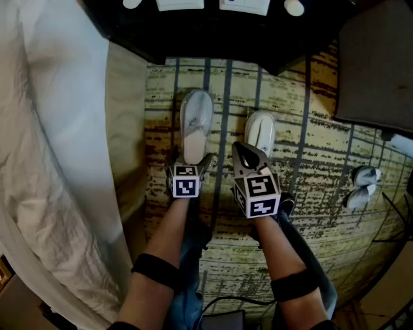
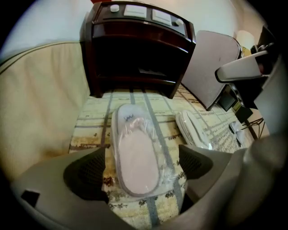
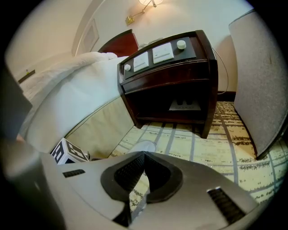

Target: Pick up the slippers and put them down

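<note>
Jaws of left tool (image 1: 190, 161) parted round a plastic-wrapped oval slipper (image 2: 135, 148) — right tool (image 3: 143, 170) pinched together

A hotel bedroom: white-sheeted bed (image 1: 58, 161) beside a dark nightstand (image 3: 171, 85) with switch panels (image 3: 162, 52); wall lamp (image 3: 146, 3) above; patterned carpet (image 1: 322, 213); plastic-wrapped slipper (image 2: 135, 152) on it.

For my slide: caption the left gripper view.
Open left tongs frame a plastic-wrapped slipper lying on the patterned rug.

White slippers (image 1: 195, 122) on beige carpet (image 1: 322, 161) crossed by grey-blue grid lines.
</note>
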`<state>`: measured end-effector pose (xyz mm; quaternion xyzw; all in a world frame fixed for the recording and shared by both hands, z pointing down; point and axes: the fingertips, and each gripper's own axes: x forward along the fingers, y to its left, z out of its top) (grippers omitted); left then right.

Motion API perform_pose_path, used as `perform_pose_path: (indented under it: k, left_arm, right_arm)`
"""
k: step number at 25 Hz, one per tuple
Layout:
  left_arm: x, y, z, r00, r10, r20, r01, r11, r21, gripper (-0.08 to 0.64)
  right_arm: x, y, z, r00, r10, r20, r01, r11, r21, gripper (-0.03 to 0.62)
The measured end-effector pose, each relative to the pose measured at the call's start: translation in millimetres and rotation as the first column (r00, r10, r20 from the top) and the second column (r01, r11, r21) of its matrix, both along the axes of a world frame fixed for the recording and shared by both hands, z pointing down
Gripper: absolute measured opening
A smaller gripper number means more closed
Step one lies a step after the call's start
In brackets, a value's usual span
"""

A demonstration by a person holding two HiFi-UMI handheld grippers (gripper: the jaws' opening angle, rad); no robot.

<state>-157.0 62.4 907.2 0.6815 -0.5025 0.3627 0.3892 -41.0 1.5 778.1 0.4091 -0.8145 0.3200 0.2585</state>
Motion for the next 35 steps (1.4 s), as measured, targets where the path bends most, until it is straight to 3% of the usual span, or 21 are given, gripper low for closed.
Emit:
perform_pose_path:
  k: [5,9,13,17,22,28,35]
  left_arm:
    - [-5.5,3.6,-15.1,1.0,-0.003,0.015,0.003,1.0,-0.013,0.54]
    - [-5.2,-8.9,-77.8,0.999,0.025,0.022,-0.026,0.998,0.057,0.532]
    - [0.5,-24.6,-174.0,0.997,0.069,0.042,-0.074,0.985,0.158,0.351]
    - [5.0,-49.9,-285.5,0.995,0.092,0.05,-0.102,0.955,0.278,0.148]
    - [12.4,-47.7,-434.6,0.995,0.099,0.021,-0.1,0.929,0.356,0.002]
    - [12.9,-49.3,-588.4,0.996,0.093,0.005,-0.086,0.899,0.429,0.002]
    - [6.0,-47.9,-725.0,0.996,0.093,0.012,-0.087,0.867,0.49,0.002]
  right_arm:
    - [4.9,-1.9,-10.1,1.0,0.01,-0.012,-0.01,1.0,-0.003,0.005]
    - [12.3,-1.3,-45.6,0.999,0.033,-0.019,-0.033,0.999,-0.008,0.005]
    - [19.6,-2.7,-111.6,0.999,0.044,-0.019,-0.044,0.999,0.003,0.005]
    - [26.0,-17.4,-184.3,0.998,0.061,-0.019,-0.061,0.997,0.039,0.005]
    - [32.1,-17.4,-298.7,0.997,0.071,-0.012,-0.07,0.996,0.061,0.005]
    - [34.0,-28.2,-429.1,0.999,0.037,0.008,-0.038,0.991,0.126,0.005]
    - [60.7,-39.1,-549.4,1.0,0.026,0.008,-0.027,0.976,0.215,0.005]
